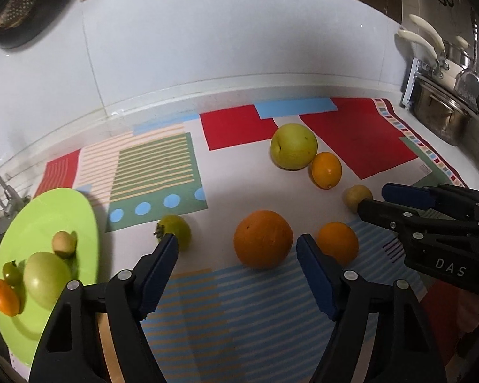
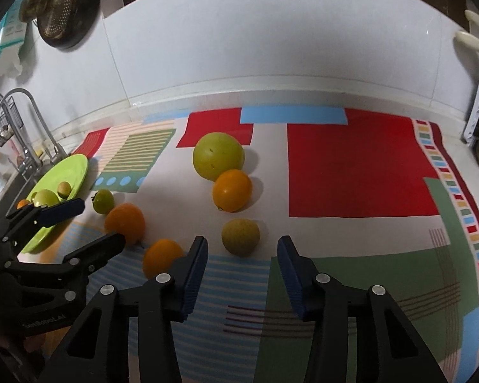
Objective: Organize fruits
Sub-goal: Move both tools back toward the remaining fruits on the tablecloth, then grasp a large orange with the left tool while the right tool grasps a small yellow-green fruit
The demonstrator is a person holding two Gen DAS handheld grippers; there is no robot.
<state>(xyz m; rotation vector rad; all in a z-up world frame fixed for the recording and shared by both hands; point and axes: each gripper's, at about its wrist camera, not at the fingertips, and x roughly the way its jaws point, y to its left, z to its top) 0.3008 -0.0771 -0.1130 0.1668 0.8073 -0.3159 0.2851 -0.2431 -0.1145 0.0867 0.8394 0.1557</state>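
Observation:
My left gripper is open and empty, with a large orange just beyond its fingertips. A small orange lies right of it and a green tomato left. A green plate at the left holds several small fruits. A big green apple and a yellow-orange citrus lie further back. My right gripper is open and empty, with a small yellowish fruit just ahead between its fingertips. The right gripper also shows in the left wrist view.
A patterned mat covers the counter. A white tiled wall runs behind. A steel pot stands at the far right. A sink tap is at the left beyond the plate.

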